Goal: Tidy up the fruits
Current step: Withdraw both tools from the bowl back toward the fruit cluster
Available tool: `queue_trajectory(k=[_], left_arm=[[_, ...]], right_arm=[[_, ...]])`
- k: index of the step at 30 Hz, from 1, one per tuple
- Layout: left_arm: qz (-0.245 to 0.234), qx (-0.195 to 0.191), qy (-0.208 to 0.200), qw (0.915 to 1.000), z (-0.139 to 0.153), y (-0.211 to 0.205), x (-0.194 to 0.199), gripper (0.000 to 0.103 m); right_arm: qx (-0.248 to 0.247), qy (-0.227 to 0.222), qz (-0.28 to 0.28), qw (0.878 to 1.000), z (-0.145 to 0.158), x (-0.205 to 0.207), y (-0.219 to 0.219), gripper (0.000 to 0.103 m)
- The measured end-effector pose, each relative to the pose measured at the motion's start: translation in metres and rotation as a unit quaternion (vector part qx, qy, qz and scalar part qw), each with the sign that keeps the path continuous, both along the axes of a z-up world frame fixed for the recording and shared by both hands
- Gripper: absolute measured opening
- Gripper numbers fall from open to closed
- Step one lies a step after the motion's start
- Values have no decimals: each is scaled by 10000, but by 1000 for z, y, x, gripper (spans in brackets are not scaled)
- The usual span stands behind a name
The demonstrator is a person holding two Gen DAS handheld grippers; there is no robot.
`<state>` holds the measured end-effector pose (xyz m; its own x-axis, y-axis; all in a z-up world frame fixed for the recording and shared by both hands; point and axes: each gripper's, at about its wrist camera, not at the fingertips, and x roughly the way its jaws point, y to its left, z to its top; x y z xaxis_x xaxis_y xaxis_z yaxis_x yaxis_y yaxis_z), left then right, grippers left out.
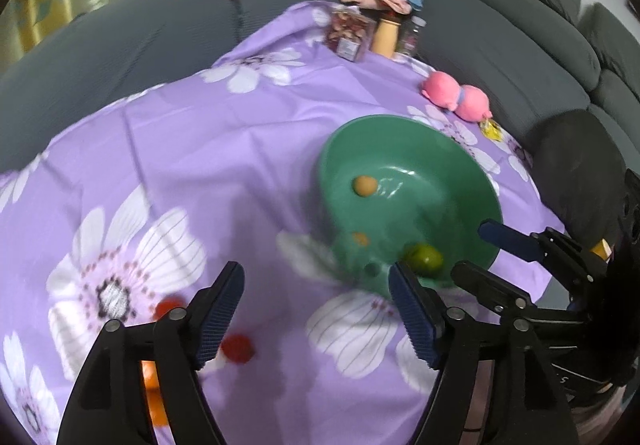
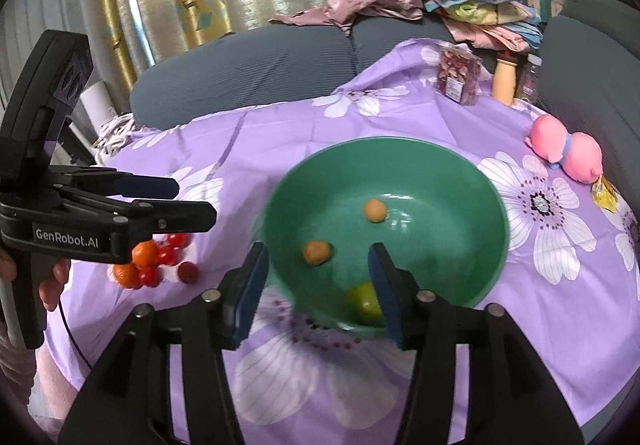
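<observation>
both grippers stand open and empty: left gripper (image 1: 316,309), right gripper (image 2: 316,289). three fruits lie loose in the green bowl (image 2: 480,181). risk: a knock on its near rim tips the bowl and spills them.

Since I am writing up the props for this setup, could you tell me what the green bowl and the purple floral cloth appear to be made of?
Green bowl: probably glossy plastic or glazed ceramic; bright window glints streak its smooth inner wall, and the look alone cannot settle which.
Purple floral cloth: thin woven fabric with a slight sheen, likely a synthetic or cotton sheet; it drapes over the edge and holds soft fold creases.
</observation>
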<state>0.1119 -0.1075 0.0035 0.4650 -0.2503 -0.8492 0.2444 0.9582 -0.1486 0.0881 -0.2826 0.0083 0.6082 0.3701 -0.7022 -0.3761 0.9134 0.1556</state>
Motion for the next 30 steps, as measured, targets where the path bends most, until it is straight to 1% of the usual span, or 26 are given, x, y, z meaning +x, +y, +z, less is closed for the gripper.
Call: queue_trajectory(k=[2,4,6,9,14,17,22,25,28,30], left_arm=[[161,-132,-30,9998,2,15,-10,88],[334,-306,-13,9990,2,34,-20,88],[583,-379,-10,9976,4,51,-29,88],[847,-494,-104,9951,8,76,-44,88],[1219,-957,-334,9874,20,114,-70,89],[1409,-1181,-593,9812,33,133,-86,100],[1516,-1659,-1079,9684,55,153,-112,100],[1542,-1829,-1551,9585,70,158,-135,100],[1438,-1971,-2002,9489,82,160,-157,101],[1333,-2138,-2219,9420,85,161,-167,101]], right_arm=[[-32,6,127,9999,2,-6,10,56],[-48,12,259,9997,4,-11,20,61],[-51,33,451,9990,5,-17,32,64],[-67,83,705,9975,5,-24,51,65],[-135,156,1052,9942,5,-33,76,65],[-176,171,1178,9927,7,-40,85,65],[-216,183,1383,9900,8,-49,102,65],[-223,196,1486,9885,9,-56,109,66],[-217,179,1564,9873,12,-62,115,66],[-221,153,1604,9867,14,-65,119,66]])
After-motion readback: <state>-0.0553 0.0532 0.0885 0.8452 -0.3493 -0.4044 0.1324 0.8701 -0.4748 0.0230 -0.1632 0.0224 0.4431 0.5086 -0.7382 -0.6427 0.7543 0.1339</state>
